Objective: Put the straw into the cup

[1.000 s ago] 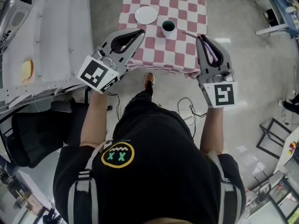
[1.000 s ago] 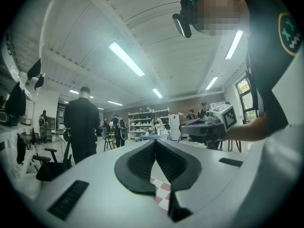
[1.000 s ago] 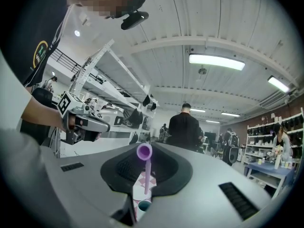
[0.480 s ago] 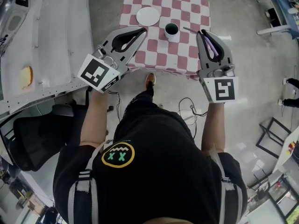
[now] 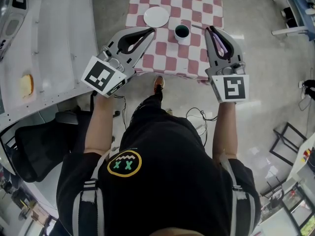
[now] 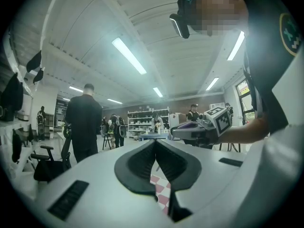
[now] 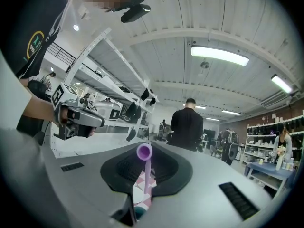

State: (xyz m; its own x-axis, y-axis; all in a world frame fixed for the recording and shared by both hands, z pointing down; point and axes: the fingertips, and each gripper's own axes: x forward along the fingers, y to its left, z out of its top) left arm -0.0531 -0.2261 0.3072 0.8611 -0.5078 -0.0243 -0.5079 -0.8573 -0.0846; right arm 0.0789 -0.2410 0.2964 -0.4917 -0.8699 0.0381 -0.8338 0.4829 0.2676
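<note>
— Status? L to R pls.

— Left tongs (image 5: 150, 32): pressed together, nothing btwn them, held level w/ the tip over the left part of the desk (image 5: 199, 6), the one w/ the red-and-white check cloth. Idle, as far as I can see.

— What's on the desk?

— White plate (image 5: 156, 16) toward the back left, bare. Right of it and apart, the white cup (image 5: 181, 32), upright, dark teal inside, no straw in it.

— And the straw?

— The purple straw (image 7: 147, 177) is in my right tongs (image 5: 211, 30), pinched btwn the pads and lying along their length. Its open end faces back toward that tongs' camera. The tongs are nearly closed on it and held level, tip just right of the cup, not touching it.

— So how far along?

— Abt halfway, I'd say. Pickup is done: the straw's off the desk and in my grip. Not yet done: it's beside the cup, not over it, and no part is inside.

— What's left?

— Prob. bring the right tongs over the rim, tip the straw so one end points down, lower it in, then spread the tongs. The cup looks light and nothing holds it, so a nudge could knock it. The left tongs could steady it if needed.
</note>
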